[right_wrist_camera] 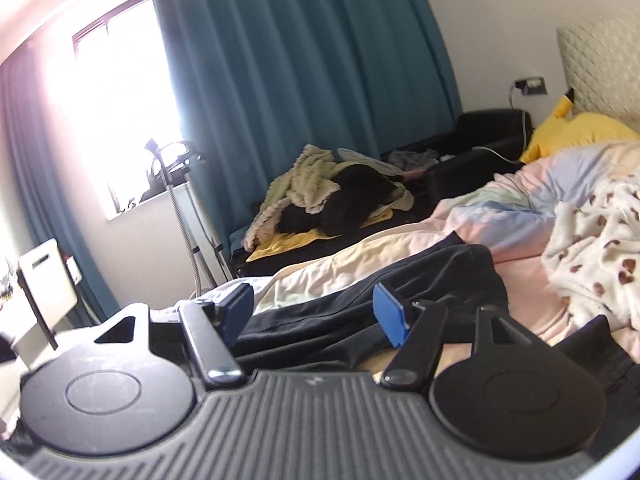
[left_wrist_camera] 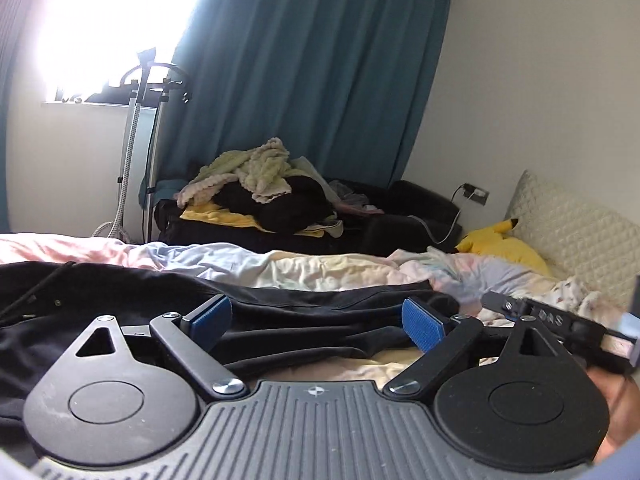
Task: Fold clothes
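While you hold both tools low over the bed (left_wrist_camera: 320, 268), its pastel duvet fills the space ahead of each one. Beyond the bed, teal curtain (left_wrist_camera: 312, 72) hangs straight ahead of your left gripper (left_wrist_camera: 318, 322), bright window up to its left. Black sofa (left_wrist_camera: 400, 216) sits past the far bed edge, with a clothes pile (left_wrist_camera: 260, 176) on it: pale green fleece over black and yellow items. Garment steamer stand (left_wrist_camera: 140, 128) is left of that pile.

Black garment (left_wrist_camera: 120, 320), the task piece, lies spread on the duvet right under and ahead of your left gripper, running off to its left. Left jaws stand wide apart, blue pads clear of the cloth, nothing pinched. Part of your other tool shows at its right edge.

Your right gripper (right_wrist_camera: 314, 316) has the same black garment (right_wrist_camera: 360, 300) just ahead and below, cloth passing under the gap. Jaws are parted, pads not pressing on anything. White spotted fleece (right_wrist_camera: 592, 248) lies to its right, yellow plush toy (right_wrist_camera: 580, 128) further ahead on the right, near the headboard.
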`<state>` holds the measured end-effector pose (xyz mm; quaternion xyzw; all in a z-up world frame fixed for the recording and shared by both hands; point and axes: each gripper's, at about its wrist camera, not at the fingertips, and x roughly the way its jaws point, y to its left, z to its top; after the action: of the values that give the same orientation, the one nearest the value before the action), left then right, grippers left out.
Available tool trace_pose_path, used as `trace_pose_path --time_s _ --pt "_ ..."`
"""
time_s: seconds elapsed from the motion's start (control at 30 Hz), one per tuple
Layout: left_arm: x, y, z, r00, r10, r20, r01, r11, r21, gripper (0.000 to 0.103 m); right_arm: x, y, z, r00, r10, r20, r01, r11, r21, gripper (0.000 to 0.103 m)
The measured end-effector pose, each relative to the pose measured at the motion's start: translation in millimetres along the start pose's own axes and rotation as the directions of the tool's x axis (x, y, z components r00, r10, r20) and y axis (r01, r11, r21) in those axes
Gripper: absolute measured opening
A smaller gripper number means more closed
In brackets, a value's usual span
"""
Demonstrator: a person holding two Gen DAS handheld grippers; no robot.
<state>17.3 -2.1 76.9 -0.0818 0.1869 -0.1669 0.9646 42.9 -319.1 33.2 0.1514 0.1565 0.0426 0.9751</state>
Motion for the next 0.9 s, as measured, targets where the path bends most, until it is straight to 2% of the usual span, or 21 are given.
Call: trace_pose_path --time_s 0.1,0.17,0.23,0.43,0.67,0.8,0.9 --pt "22.4 -5.4 -21.2 0.998 0.061 0.009 -0.062 0.997 0.042 0.094 8.5 -5.8 -22.4 0.997 0.007 -0.083 -0.01 0.999 -0.039 0.066" --pt "34.9 -7.2 -34.1 0.995 0.1 -0.023 -0.098 0.993 0.071 0.094 19.6 -16.8 -33.4 0.99 0.003 -0.143 -0.005 1.0 -0.01 0.066" --pt "44.3 0.5 -42.4 0.993 0.102 -0.059 -0.098 0.993 0.06 0.094 26.4 -24.9 -37.9 0.986 -0.01 -0.169 0.013 1.0 0.016 0.066" --pt "55.3 21.9 -52.1 0.984 0.138 -0.112 -0.131 0.989 0.062 0.094 31.6 -19.5 -38.1 0.99 0.005 -0.141 0.0 0.999 0.032 0.066" --pt "40.7 29.9 -52.2 0.988 0.127 -0.091 -0.123 0.991 0.046 0.094 32.3 -14.8 -44.0 0.991 -0.001 -0.133 0.004 1.0 0.022 0.066" --pt "41.4 34.0 -56.0 0.986 0.123 -0.114 -0.12 0.992 0.035 0.094 55.7 -32.9 -33.9 0.991 0.018 -0.133 0.002 0.989 0.149 0.066" --pt "42.0 36.7 -59.1 0.984 0.124 -0.131 -0.122 0.992 0.024 0.094 88.0 -66.0 -23.4 0.991 -0.043 -0.127 0.073 0.968 0.241 0.066"
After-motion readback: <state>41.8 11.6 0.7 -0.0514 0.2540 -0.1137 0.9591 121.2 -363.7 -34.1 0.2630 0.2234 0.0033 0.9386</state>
